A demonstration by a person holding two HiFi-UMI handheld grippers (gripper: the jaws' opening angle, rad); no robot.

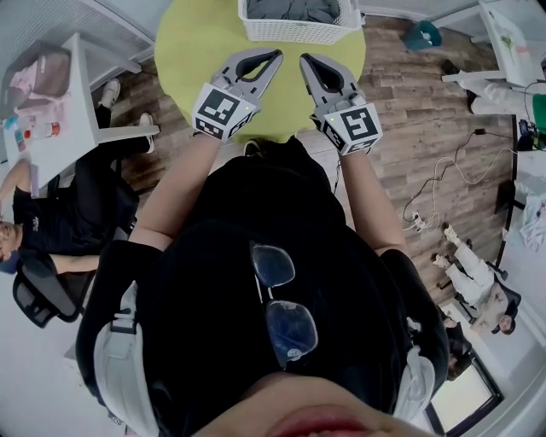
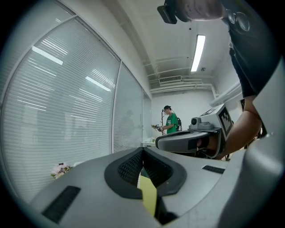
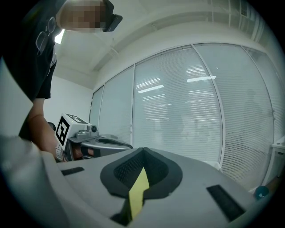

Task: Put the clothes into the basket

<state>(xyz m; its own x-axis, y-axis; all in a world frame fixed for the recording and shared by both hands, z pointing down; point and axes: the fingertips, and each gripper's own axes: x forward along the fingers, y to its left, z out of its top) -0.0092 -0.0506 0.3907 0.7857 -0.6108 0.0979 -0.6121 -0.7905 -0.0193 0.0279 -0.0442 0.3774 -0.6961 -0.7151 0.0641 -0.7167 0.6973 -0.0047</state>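
Clothes (image 1: 294,8) lie in basket (image 1: 290,34) at tabletop (image 1: 192,47) far edge. Left gripper (image 1: 273,56) and right gripper (image 1: 306,61) hover before basket, jaws together, empty. Task looks complete; nothing visible left to fetch.

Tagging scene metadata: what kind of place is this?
Probably an office or lab room: blind-covered glass walls, a ceiling strip light, and a person seated by a white desk on a wood floor.

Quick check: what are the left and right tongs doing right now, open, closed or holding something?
Left grey tongs: closed, holding nothing.
Right grey tongs: closed, holding nothing.
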